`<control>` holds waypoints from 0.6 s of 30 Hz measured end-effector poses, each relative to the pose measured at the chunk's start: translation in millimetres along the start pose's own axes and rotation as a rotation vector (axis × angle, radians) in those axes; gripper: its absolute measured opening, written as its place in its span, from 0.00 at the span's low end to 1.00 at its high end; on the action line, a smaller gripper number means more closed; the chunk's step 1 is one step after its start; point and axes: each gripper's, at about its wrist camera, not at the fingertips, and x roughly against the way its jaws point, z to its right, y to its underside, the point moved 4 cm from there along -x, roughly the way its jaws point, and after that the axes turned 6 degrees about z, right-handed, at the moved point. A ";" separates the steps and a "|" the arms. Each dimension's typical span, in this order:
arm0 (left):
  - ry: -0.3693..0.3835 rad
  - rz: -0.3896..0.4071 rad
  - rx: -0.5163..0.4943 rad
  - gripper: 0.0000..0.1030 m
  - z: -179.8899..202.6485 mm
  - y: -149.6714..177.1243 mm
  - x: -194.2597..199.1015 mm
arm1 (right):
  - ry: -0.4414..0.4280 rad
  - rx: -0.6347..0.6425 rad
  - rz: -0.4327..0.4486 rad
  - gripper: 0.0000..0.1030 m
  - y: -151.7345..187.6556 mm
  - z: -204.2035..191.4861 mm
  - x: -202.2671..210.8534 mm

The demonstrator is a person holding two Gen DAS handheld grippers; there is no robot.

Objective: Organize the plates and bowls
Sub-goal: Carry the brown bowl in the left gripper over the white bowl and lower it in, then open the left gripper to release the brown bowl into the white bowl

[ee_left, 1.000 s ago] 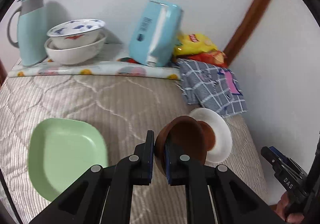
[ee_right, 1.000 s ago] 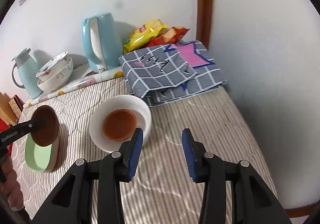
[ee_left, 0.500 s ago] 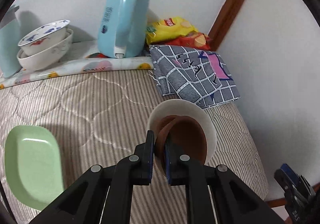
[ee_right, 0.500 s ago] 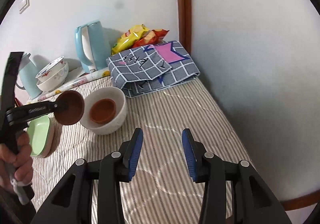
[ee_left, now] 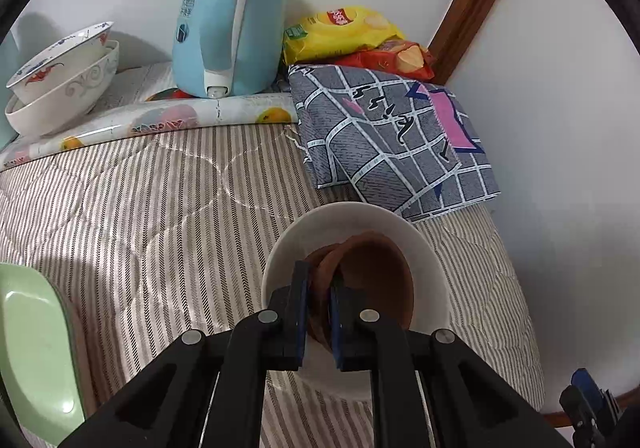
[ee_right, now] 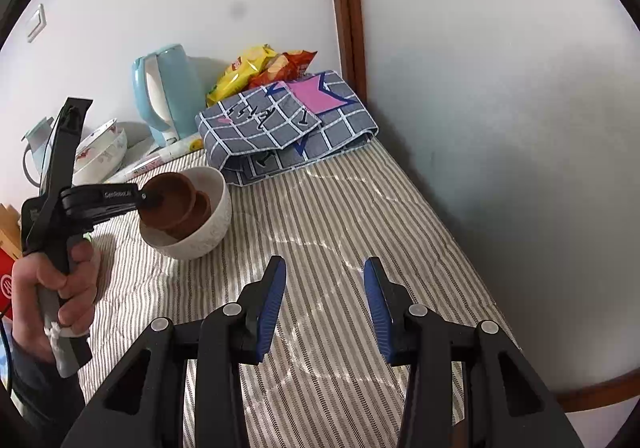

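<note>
While the left tool (ee_left: 318,312) pinches the rim of a brown bowl (ee_left: 376,280), it holds it tilted over the white bowl (ee_left: 428,248), where another brown bowl (ee_right: 202,204) already lies; nesting seems nearly done; the green plate (ee_left: 36,360) waits at near left; the right tool (ee_right: 324,300) is half open, empty.

left claw (ee_left: 319,312) clamps brown bowl (ee_left: 376,272) | over white bowl (ee_left: 428,248)

Left claw (ee_left: 319,312), held in a hand (ee_right: 60,288), angled downward, jaws clamped together on a rim. Right claw (ee_right: 325,302) angled downward, jaws apart, empty.
</note>
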 end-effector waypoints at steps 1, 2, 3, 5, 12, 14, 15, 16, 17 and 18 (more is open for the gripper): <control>-0.003 -0.005 0.000 0.09 -0.8 0.2 -2.6 | 0.001 0.001 -0.007 0.39 0.8 0.3 -2.9; -0.004 -0.009 0.002 0.09 -1.7 0.4 -5.3 | 0.002 0.002 -0.012 0.39 1.8 0.6 -4.7; -0.004 -0.011 0.005 0.09 -2.7 0.6 -7.0 | 0.004 0.003 -0.015 0.39 2.0 0.6 -6.0; -0.006 -0.015 0.009 0.09 -4.1 0.9 -10.9 | 0.005 0.005 -0.015 0.39 1.5 0.3 -7.5; 0.001 -0.017 0.013 0.10 -3.0 1.6 -18.1 | 0.001 0.020 -0.020 0.39 2.0 -1.4 -7.9; 0.006 -0.015 0.019 0.10 -3.5 1.2 -18.7 | 0.000 0.018 -0.022 0.39 2.4 0.0 -8.6; 0.008 -0.014 0.022 0.10 -4.0 1.2 -18.8 | 0.001 0.016 -0.025 0.39 2.8 0.6 -9.0; 0.011 -0.013 0.025 0.10 -4.3 1.5 -18.7 | 0.002 0.013 -0.028 0.39 3.1 1.0 -9.9; 0.014 -0.012 0.027 0.10 -4.6 1.9 -18.5 | 0.002 0.010 -0.032 0.39 3.4 1.2 -10.8; 0.015 -0.012 0.029 0.10 -4.6 2.1 -18.3 | 0.001 0.008 -0.035 0.39 3.5 1.1 -11.4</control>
